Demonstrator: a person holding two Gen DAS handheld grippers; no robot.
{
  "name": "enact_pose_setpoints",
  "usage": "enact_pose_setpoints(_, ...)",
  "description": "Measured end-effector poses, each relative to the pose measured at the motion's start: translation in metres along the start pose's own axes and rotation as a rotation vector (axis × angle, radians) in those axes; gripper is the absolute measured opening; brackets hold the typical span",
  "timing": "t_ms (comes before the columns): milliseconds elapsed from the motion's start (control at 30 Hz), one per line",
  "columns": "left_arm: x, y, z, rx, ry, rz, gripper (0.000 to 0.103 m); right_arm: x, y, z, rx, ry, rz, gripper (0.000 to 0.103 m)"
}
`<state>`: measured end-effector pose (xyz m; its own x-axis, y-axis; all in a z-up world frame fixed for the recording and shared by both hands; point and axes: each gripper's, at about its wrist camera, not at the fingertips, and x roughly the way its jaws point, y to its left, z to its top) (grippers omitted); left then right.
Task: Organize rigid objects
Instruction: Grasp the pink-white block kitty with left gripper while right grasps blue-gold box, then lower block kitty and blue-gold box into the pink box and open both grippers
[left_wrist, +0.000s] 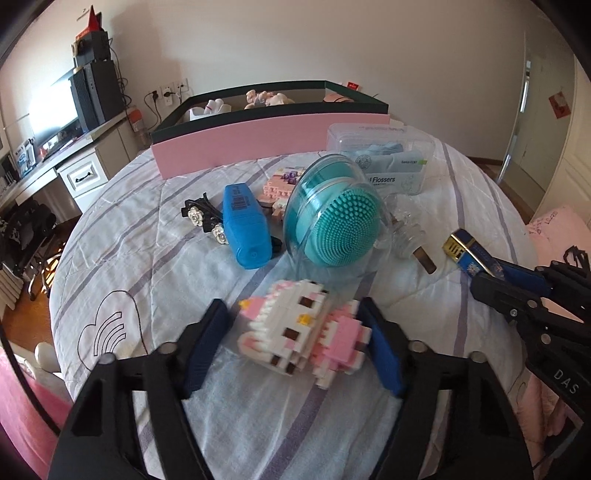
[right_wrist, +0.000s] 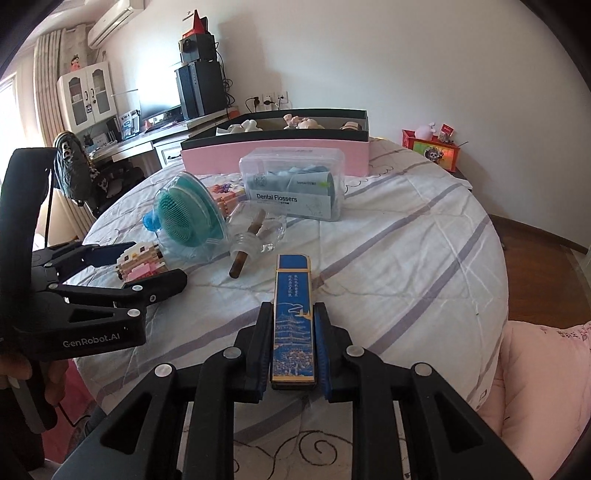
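Left tool: matte black plastic frame, triangular cut-outs, round silver screw heads at pivots, white "GenRobot.AI" lettering on side, ribbed blue pads on fingers. Right tool: same black frame, silver screws, blue ribbed pads; white "DAS" lettering partly visible.

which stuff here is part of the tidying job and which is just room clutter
Part of the job:
- blue and gold case, clamped in the right gripper
- pink and white brick figure, between the left gripper pads
- teal scrubber
- dental flossers box
- blue bottle
- pink storage box

Just lying about:
- desk speakers
- pink pillow
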<state>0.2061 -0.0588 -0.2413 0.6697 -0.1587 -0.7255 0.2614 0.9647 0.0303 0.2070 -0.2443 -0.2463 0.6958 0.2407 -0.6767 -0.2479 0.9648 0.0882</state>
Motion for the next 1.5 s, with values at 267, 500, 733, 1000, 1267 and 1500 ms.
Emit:
enact_pose_setpoints(267,-0.018,0.003,0.007,0.006,-0.044,0.001,0.060,0.001,-0.001,0.011,0.011,-0.028,0.024,0.021)
enact_pose_setpoints(500,-0.040,0.013,0.038,0.005,-0.131,-0.002,0.060,-0.009,0.004,0.041,-0.020,-0.084,0.015,0.021)
enact_pose_setpoints(733,-0.044,0.028,0.085,0.028,-0.194,0.012,0.060,-0.008,0.007,0.092,-0.073,-0.150,0.004,0.021)
enact_pose_setpoints(1000,-0.003,0.057,0.175,0.023,-0.202,0.013,0.060,0.025,0.007,0.171,-0.140,-0.184,0.007,0.021)
enact_pose_setpoints(1267,0.093,0.072,0.239,0.018,-0.066,0.016,0.060,0.124,-0.010,0.242,-0.157,-0.049,-0.035,0.021)
enact_pose_setpoints(1500,0.154,0.070,0.251,0.043,0.017,0.050,0.060,0.184,-0.020,0.253,-0.184,0.059,-0.110,0.021)
